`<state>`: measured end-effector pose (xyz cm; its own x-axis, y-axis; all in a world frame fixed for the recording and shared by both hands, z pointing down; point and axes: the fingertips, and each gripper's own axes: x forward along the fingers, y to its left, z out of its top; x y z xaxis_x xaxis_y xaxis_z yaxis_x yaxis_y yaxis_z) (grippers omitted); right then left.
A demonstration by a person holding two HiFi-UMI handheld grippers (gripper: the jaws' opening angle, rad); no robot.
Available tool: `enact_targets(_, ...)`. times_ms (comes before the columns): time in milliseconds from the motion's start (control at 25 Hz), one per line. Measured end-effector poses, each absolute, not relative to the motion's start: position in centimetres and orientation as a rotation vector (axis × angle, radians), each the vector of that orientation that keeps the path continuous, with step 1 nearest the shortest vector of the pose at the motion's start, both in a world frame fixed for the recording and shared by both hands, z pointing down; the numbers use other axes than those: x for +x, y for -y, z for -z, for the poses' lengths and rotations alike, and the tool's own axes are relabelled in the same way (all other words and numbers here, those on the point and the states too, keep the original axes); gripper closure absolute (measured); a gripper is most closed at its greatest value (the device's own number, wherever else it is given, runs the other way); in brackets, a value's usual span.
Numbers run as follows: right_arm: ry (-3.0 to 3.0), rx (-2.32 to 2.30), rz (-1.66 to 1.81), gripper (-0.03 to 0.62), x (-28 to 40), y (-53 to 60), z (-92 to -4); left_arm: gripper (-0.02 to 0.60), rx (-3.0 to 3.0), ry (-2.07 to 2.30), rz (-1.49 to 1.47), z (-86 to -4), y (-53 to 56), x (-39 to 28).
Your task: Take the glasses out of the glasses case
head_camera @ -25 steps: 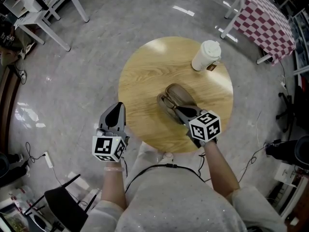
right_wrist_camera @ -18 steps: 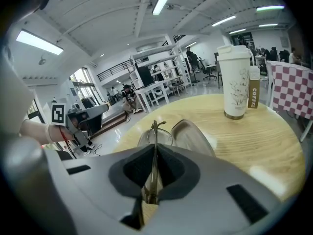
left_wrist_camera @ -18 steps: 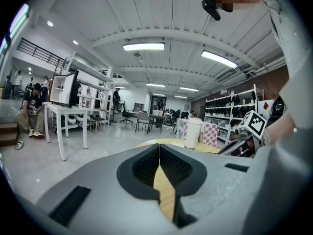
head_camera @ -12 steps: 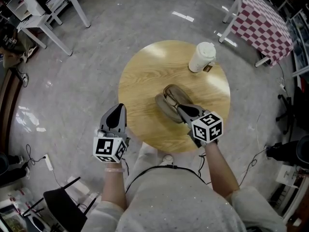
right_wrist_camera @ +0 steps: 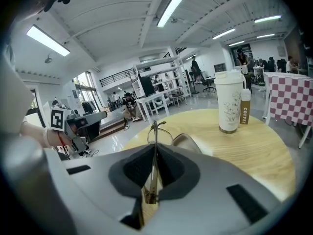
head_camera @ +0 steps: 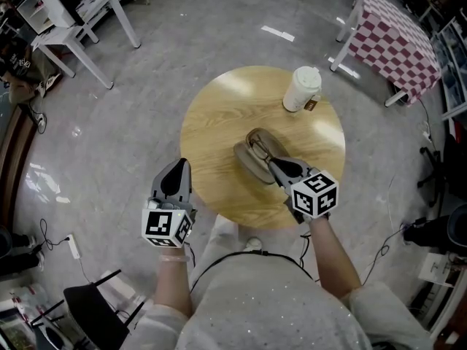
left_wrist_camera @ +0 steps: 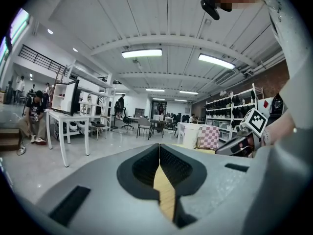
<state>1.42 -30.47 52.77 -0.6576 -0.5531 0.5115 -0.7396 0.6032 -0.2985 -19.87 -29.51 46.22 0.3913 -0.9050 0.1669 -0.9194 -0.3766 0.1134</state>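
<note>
The brown glasses case [head_camera: 253, 159] lies open in the middle of the round wooden table [head_camera: 211, 122]. My right gripper [head_camera: 273, 164] hovers over the case's near end, shut on the thin metal-framed glasses [right_wrist_camera: 154, 131]. In the right gripper view the frame stands upright between the jaws, with the case [right_wrist_camera: 189, 142] just beyond. My left gripper [head_camera: 175, 175] floats off the table's left edge, shut, with nothing in it. The left gripper view shows its jaws [left_wrist_camera: 159, 150] closed, with table wood below them.
A white lidded cup [head_camera: 300, 88] stands at the table's far side with a small coffee sachet [right_wrist_camera: 245, 109] beside it. A chequered table [head_camera: 398, 35] is at the far right and white desks [head_camera: 73, 20] at the far left, on a glossy floor.
The right gripper has risen a little with the glasses held above the case. The left gripper has lifted slightly too, still beside the table's edge.
</note>
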Motion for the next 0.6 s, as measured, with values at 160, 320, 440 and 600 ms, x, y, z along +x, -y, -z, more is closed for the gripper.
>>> enact_targets(160,2.483,1.058,-0.675,0.574,1.5,30.0,-52.0,0.576,2.466,1.642,-0.103,-45.8,28.9,-19.8)
enact_targets(320,2.502,1.085,-0.652,0.574,1.8,29.7,-51.2,0.577,2.476,1.644,-0.096,-45.3,28.3,-19.6)
enact_targets(440,2.521,1.107,-0.638,0.574,2.0,29.6,-50.4,0.577,2.484,1.646,-0.094,-45.0,27.9,-19.4)
enact_targets(600,2.547,1.135,-0.621,0.574,2.4,29.2,-49.5,0.577,2.493,1.654,-0.087,-44.4,27.3,-19.2)
